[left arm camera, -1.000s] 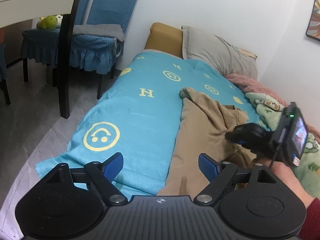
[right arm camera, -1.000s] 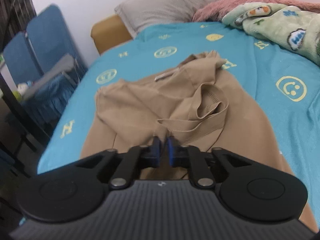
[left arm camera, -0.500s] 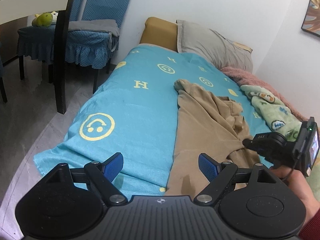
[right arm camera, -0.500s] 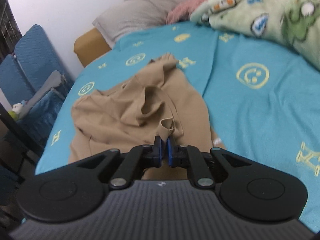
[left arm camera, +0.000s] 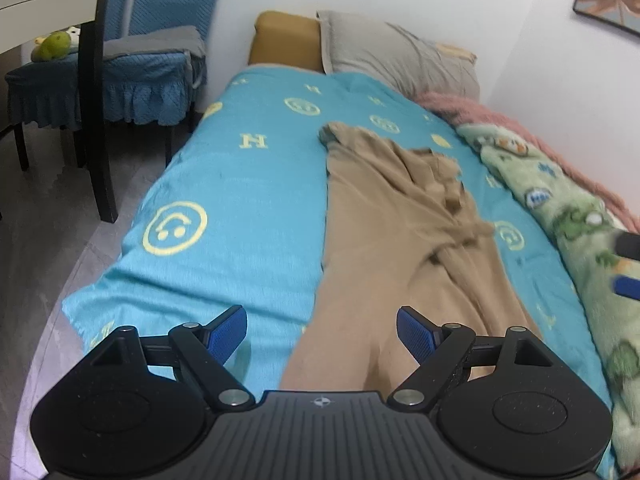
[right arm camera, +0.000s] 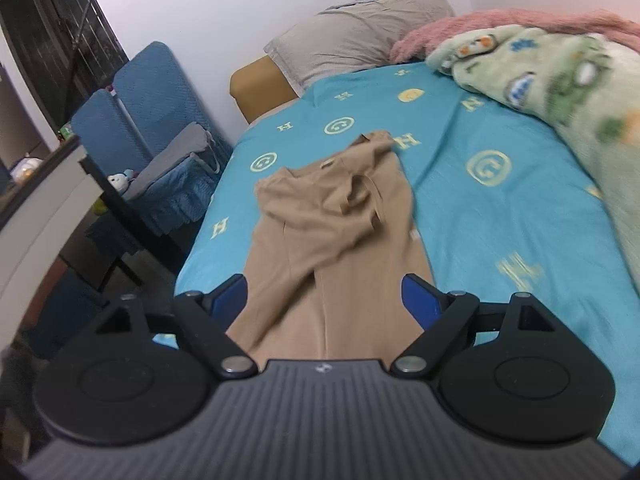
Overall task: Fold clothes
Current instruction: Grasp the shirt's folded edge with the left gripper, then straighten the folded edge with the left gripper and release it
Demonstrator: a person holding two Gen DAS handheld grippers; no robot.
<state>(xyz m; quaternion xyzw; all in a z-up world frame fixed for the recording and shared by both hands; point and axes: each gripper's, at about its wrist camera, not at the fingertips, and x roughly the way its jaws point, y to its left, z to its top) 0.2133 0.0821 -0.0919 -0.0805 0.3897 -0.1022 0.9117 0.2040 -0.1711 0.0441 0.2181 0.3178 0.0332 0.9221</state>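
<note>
**Both grippers free, tan garment half-laid on bed**

Left wrist: left gripper point(left arm camera: 322, 330) jaws wide, nothing between; tan garment point(left arm camera: 384, 216) lies lengthwise on the blue sheet point(left arm camera: 224, 168), top end bunched twd the pillow point(left arm camera: 396, 56).

Right wrist: right gripper point(right arm camera: 323, 298) jaws just opened wide, cloth below, not pinched. Next, probably: flatten the rumpled top before folding; grab edges, not mid-fabric.

A tan garment point(left arm camera: 384, 240) is seen laid lengthwise on the bed. Its rumpled end is bunched toward twelve o'clock.
</note>
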